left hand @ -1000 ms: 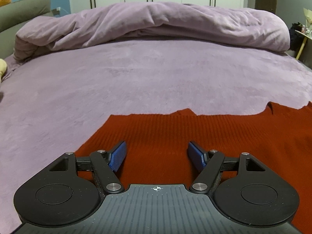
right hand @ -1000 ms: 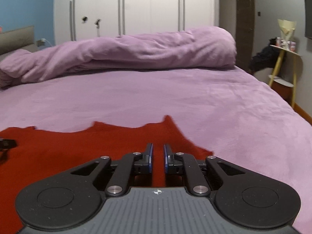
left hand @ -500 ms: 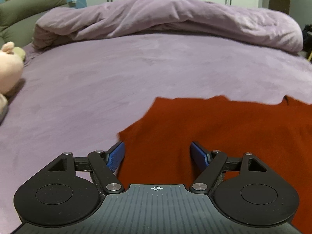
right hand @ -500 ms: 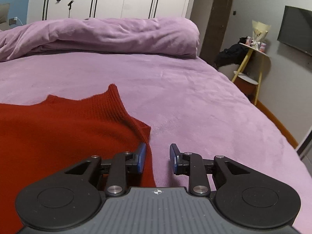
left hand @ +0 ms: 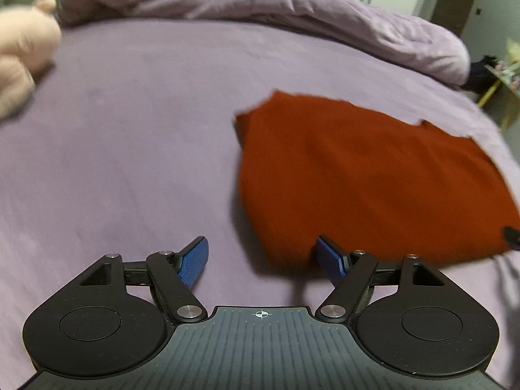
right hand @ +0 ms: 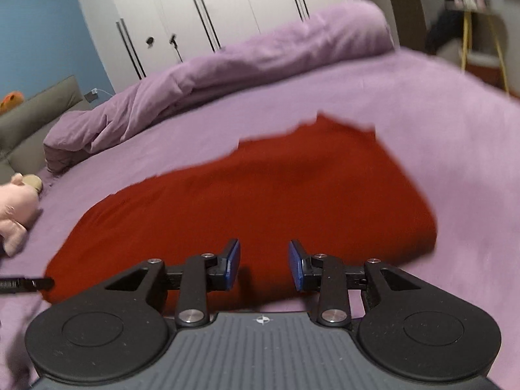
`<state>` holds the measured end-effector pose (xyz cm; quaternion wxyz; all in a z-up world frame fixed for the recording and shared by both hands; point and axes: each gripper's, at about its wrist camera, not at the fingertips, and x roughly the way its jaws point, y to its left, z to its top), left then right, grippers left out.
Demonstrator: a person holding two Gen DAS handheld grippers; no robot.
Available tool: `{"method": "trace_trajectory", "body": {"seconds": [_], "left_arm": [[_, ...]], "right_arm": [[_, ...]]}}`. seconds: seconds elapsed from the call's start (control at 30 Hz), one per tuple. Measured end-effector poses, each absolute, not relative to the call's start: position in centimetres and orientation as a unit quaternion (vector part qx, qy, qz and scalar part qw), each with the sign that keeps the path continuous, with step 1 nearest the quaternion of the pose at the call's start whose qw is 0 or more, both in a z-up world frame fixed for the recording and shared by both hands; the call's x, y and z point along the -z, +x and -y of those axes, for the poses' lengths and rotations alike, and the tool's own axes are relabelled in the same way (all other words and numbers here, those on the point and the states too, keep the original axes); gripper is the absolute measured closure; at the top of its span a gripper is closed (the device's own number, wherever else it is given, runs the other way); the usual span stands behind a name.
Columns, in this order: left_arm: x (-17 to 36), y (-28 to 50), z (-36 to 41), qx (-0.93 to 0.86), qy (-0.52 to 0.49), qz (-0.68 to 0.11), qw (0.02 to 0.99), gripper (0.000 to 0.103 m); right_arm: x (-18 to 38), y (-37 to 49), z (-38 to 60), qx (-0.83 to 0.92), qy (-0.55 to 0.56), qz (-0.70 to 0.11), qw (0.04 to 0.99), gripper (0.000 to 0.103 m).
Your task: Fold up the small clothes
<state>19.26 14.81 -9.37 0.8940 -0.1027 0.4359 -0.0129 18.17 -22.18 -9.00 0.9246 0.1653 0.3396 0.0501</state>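
Observation:
A red knitted garment (left hand: 367, 178) lies folded flat on the purple bed; it also shows in the right wrist view (right hand: 247, 201). My left gripper (left hand: 261, 258) is open and empty, held above the bed at the garment's near left corner. My right gripper (right hand: 264, 265) is open and empty, just over the garment's near edge. The tip of the left gripper (right hand: 22, 284) shows at the left edge of the right wrist view, and the right gripper's tip (left hand: 512, 235) at the right edge of the left wrist view.
A rolled purple duvet (left hand: 276, 9) lies across the far side of the bed. A pink plush toy (left hand: 22, 52) sits at the far left. White wardrobes (right hand: 227, 16) stand behind. A yellow-legged side table (right hand: 477, 32) stands at the right.
The right gripper opened and let go of the garment. Both grippers pulled back and up from the garment. The left swung left, the right tilted, and the garment now lies ahead of them.

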Motion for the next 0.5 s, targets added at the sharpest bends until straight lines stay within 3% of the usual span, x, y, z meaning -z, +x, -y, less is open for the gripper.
{"method": "trace_trajectory", "body": {"seconds": [0.23,0.4,0.5], "left_arm": [[11.0,19.8,-15.8,0.037,-0.232,-0.443,0.865,0.031],[11.4,21.3,-16.6,0.036,-0.3,-0.435,0.848,0.048],[11.9,22.2,-17.1,0.037,-0.318,-0.44,0.839,0.069]], "right_arm": [[8.8,17.0,21.6,-0.064,0.208,-0.349,0.911,0.078],[8.9,16.8,20.7,-0.058,0.197,-0.359,0.91,0.078],[9.4,16.6,20.8,-0.053,0.2,-0.369,0.906,0.078]]}}
